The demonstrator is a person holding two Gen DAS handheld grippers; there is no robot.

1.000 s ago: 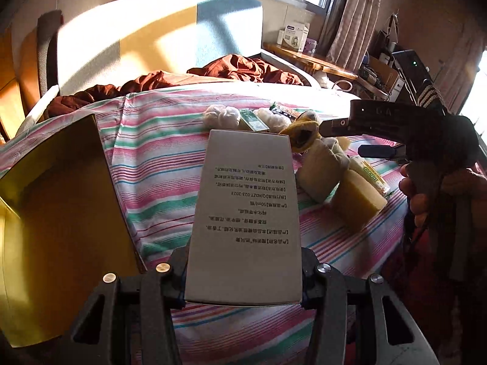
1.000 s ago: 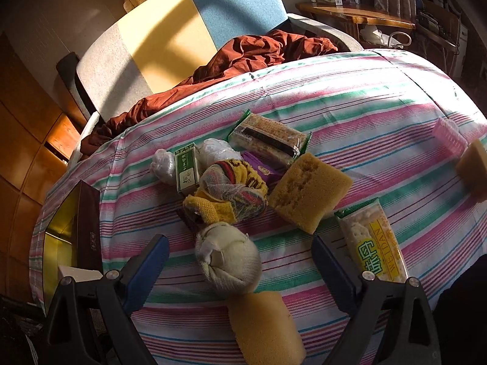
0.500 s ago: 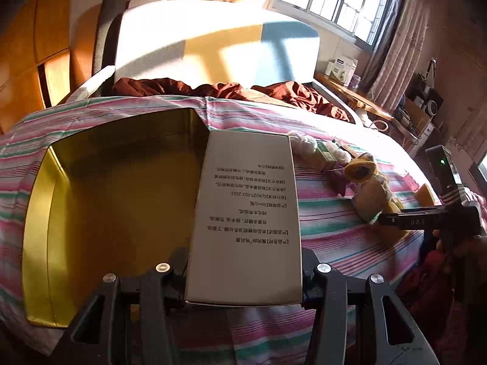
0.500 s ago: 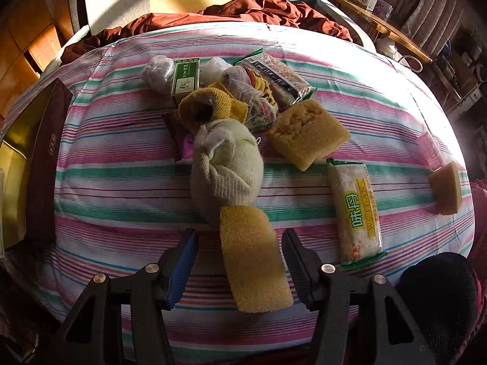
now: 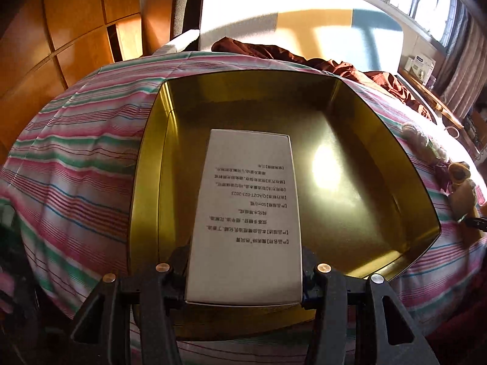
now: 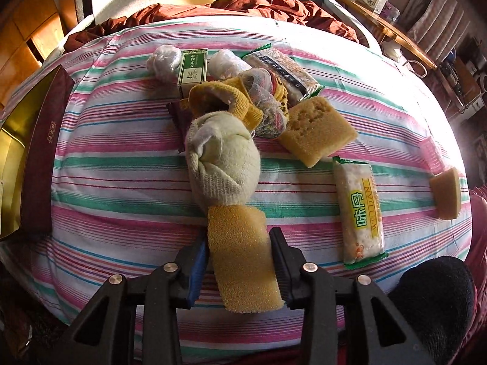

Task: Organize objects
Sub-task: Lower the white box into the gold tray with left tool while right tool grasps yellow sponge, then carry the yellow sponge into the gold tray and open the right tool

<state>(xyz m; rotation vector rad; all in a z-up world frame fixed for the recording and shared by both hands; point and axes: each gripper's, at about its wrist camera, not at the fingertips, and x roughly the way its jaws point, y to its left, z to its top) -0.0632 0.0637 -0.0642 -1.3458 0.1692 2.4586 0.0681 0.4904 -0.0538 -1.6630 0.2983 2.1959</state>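
In the left wrist view my left gripper (image 5: 243,261) is shut on a white box (image 5: 248,206) with printed text. It holds the box tilted down over the open gold tin (image 5: 243,91), above the tin's floor. In the right wrist view my right gripper (image 6: 239,243) points down at the striped tablecloth. Its jaws are closing on a long yellow sponge (image 6: 243,261), with both pads against the sponge's sides. A balled cream sock (image 6: 225,164) touches the sponge's far end. The tin (image 6: 45,158) shows at the left edge.
Past the sock lie a yellow sock (image 6: 222,97), a green box (image 6: 193,68), a wrapped snack bar (image 6: 283,70) and a square sponge (image 6: 316,127). A snack packet (image 6: 360,206) and a small sponge piece (image 6: 447,193) sit to the right. A chair with maroon cloth (image 6: 274,3) stands behind.
The left gripper has carried the white box leftward from above the tablecloth to over the gold tin, tipping down. The right gripper dropped onto the long sponge and its jaws closed in from wide.
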